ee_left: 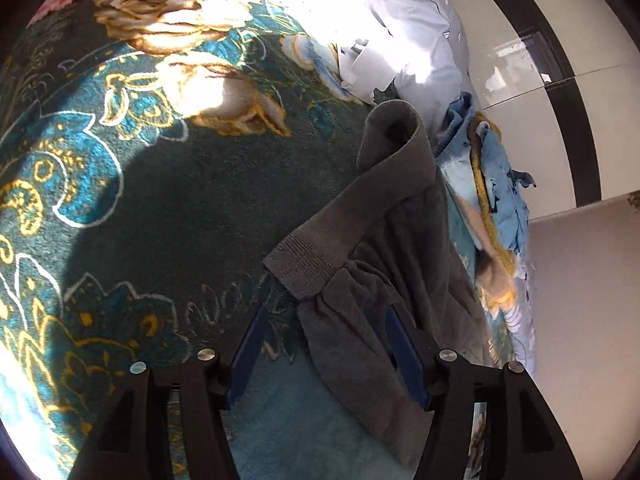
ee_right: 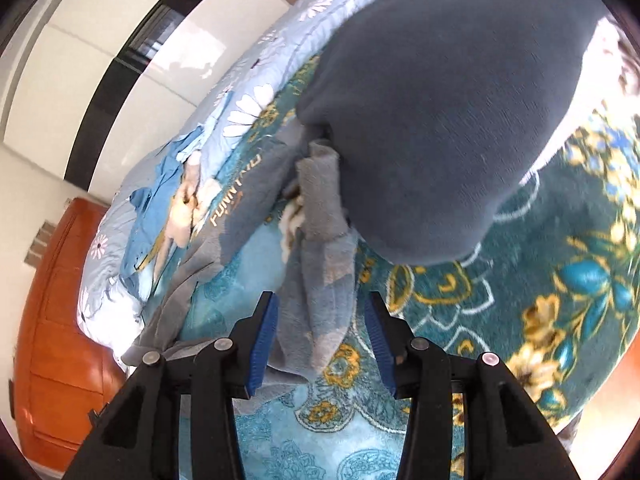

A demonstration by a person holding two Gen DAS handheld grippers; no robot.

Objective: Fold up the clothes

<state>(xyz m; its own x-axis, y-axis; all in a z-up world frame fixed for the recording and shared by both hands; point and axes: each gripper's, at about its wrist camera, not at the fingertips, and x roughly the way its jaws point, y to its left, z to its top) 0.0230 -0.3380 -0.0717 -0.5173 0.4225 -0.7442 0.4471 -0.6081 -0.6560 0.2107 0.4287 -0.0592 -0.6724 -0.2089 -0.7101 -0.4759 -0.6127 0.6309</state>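
Note:
A grey fleece garment with a ribbed cuff lies on the teal flowered blanket. In the left wrist view my left gripper is open, its blue pads either side of the garment's sleeve. In the right wrist view my right gripper is open over a bunched grey sleeve. The garment's body with gold lettering lies to the left. A dark blue sleeved arm fills the top of that view and hides what is behind.
A light blue garment with a yellow one is piled at the bed's right side. A pale flowered quilt lies beyond. An orange wooden cabinet stands beside the bed. A white wall with a dark frame is behind.

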